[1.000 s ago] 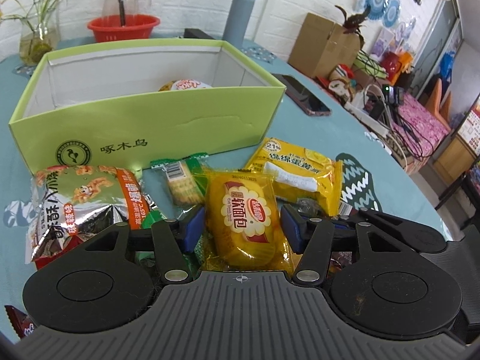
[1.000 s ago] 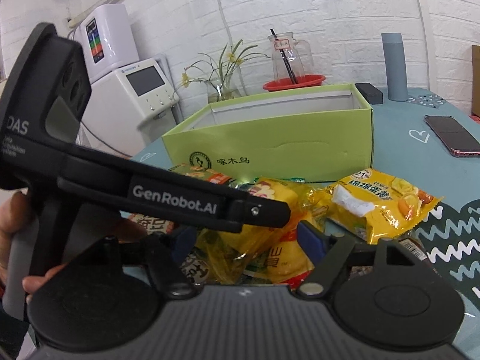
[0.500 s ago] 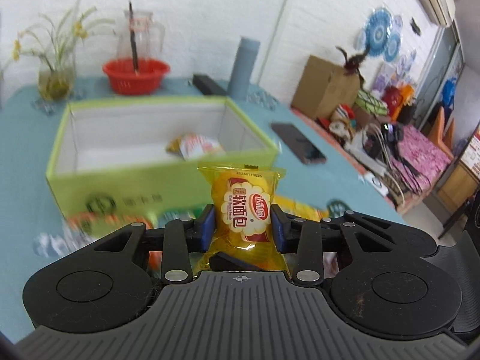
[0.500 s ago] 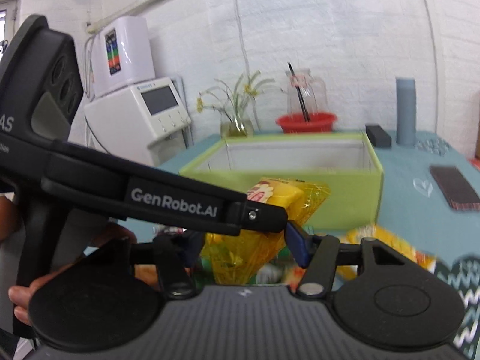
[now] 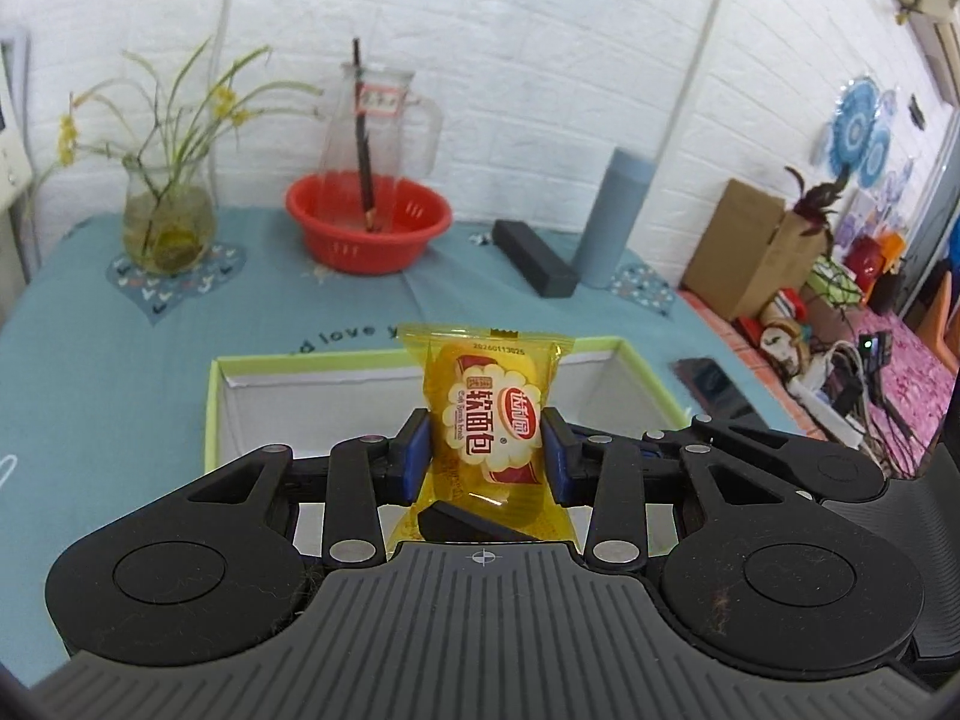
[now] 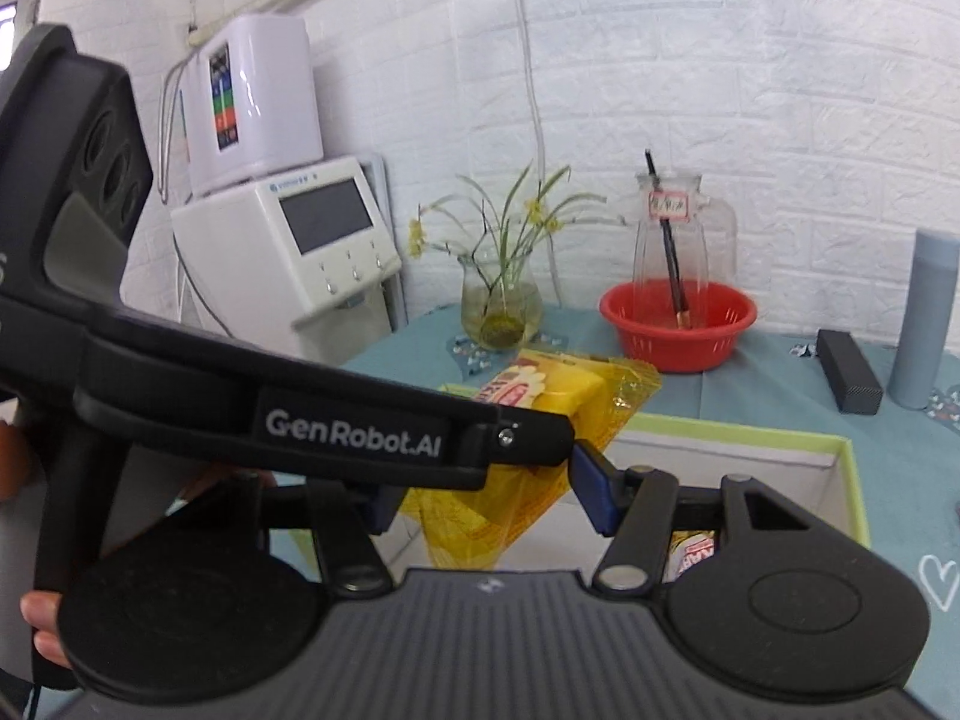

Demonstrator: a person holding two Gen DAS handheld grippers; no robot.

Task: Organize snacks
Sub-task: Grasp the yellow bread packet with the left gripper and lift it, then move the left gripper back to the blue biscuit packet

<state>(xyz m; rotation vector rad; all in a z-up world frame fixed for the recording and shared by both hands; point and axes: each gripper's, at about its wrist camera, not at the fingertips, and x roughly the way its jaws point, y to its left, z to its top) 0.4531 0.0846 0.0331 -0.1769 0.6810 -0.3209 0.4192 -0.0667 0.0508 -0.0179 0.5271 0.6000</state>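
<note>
My left gripper (image 5: 486,450) is shut on a yellow soft-bread packet (image 5: 489,414) and holds it upright above the open lime-green box (image 5: 216,396). In the right wrist view the same packet (image 6: 564,396) shows, clamped by the left gripper's black arm (image 6: 336,420), which crosses in front. My right gripper (image 6: 486,498) is open and empty, its blue pads (image 6: 591,495) either side of the hanging packet without pinching it. The box's far rim (image 6: 750,426) lies below, with another snack (image 6: 693,555) inside it.
At the back of the teal table stand a red basket (image 5: 369,222) with a glass jug, a plant vase (image 5: 168,222), a grey-blue cylinder (image 5: 612,216) and a black case (image 5: 534,258). A phone (image 5: 708,381) lies right of the box. A white appliance (image 6: 288,258) stands left.
My left gripper closed on the yellow packet, lifted it off the table from among the other snacks and carried it over the box. My right gripper rose alongside, still open.
</note>
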